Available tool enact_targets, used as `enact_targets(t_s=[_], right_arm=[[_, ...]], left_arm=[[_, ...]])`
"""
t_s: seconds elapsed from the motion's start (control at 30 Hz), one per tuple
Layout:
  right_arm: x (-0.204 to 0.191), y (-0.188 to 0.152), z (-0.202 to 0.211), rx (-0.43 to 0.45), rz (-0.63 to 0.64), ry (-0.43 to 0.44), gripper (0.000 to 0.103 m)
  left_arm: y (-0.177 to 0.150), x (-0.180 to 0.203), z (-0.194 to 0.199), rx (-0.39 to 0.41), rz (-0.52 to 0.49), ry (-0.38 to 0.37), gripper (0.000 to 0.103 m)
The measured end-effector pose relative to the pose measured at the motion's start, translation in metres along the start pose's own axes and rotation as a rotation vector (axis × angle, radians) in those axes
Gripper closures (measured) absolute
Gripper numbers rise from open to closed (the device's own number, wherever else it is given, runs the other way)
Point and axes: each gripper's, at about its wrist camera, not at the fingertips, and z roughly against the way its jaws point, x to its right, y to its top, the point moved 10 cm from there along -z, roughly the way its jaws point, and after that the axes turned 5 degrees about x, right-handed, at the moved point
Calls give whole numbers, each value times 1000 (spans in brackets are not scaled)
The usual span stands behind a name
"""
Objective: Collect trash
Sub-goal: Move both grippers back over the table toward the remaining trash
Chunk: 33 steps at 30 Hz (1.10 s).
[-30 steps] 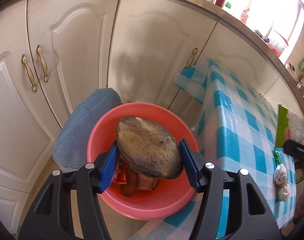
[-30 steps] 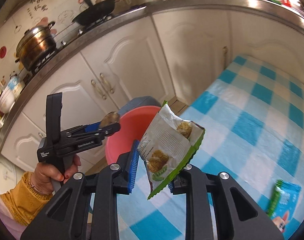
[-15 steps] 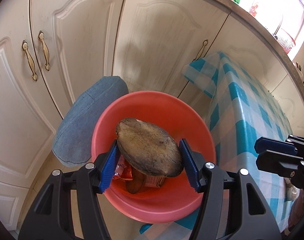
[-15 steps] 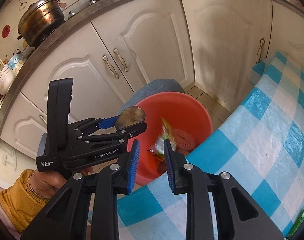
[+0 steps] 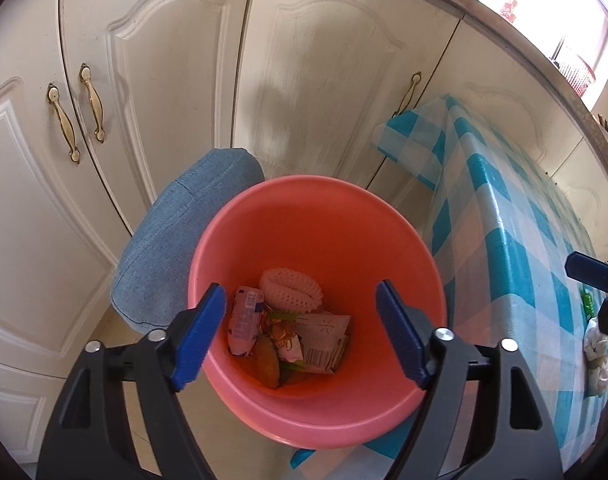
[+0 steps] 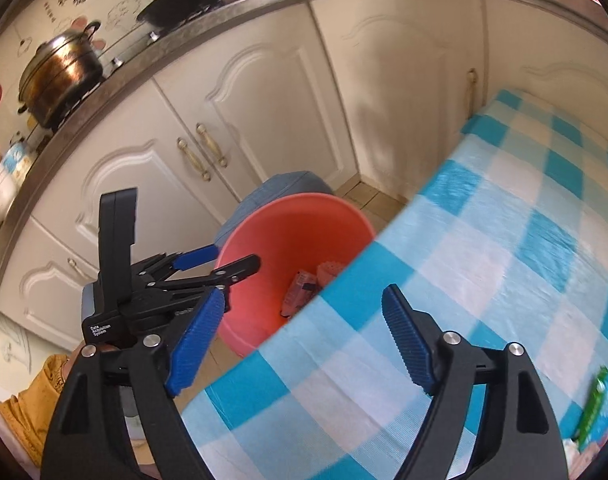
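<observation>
Left gripper [image 5: 299, 338] hangs right over the pink bucket [image 5: 320, 216], jaws opening wide and nothing between them. Down in the bucket's bottom sits the trash [image 5: 291, 336]: crumpled wrappers, a white foam net, something brown, all in a heap. The bucket stands on the floor, tight against the corner of the counter [image 5: 516, 264] with its blue-and-white checked cloth, and a blue cushion [image 5: 183, 240] leans against its far side, in front of the cream cabinets [image 5: 143, 80].

Right gripper [image 6: 299, 336] is above the counter's near edge, jaws also opening, spread apart and empty. From this side the left gripper [image 6: 219, 264] shows over the bucket's [image 6: 263, 240] rim, held by a person in a mustard sleeve [image 6: 27, 404]. A green-edged packet [image 6: 600, 408] lies on the counter [image 6: 464, 280] toward the right edge. On the left wrist view, white crumpled bits [image 5: 596, 348] rest near that same edge.
</observation>
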Motion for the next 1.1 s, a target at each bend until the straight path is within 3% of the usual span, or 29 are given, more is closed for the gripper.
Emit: enact_targets(t_s=[0.17, 0.43, 0.8, 1.1], right_arm=[[16, -4, 21, 47, -39, -34, 19], [30, -25, 43, 92, -59, -79, 19], [48, -30, 89, 225, -90, -104, 18], [71, -36, 133, 329, -101, -176, 10]], left_arm=[[4, 6, 10, 41, 5, -2, 16], [18, 34, 36, 137, 21, -109, 14], [29, 91, 70, 251, -127, -169, 14], [27, 126, 86, 243, -166, -217, 14]])
